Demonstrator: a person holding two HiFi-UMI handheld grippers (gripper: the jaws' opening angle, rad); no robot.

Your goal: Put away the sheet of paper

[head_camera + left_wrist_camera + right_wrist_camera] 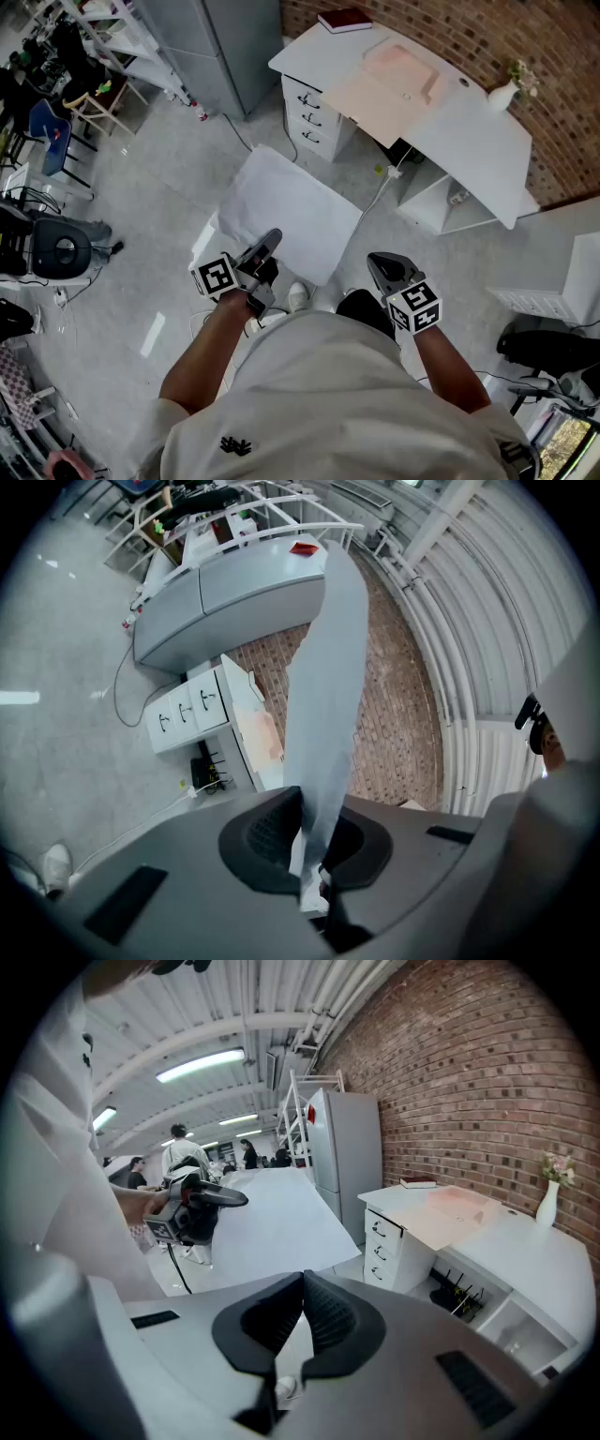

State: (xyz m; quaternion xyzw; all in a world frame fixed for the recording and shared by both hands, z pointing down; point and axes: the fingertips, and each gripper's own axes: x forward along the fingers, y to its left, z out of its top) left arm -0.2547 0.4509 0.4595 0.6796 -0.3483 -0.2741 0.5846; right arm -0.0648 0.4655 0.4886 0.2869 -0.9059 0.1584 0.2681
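The left claw is clenched on the near edge of the sheet of paper, which spreads forward from it in the air. The desk lies ahead to the right, well apart. The right claw, closed and seemingly empty, is nearer it.

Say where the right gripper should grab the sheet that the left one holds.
Probably the free near-right edge of the sheet of paper, opposite where the left gripper pinches it. Bring the right gripper in from the right, edge-on, since the sheet is held out roughly flat. Open its shut fingers first.
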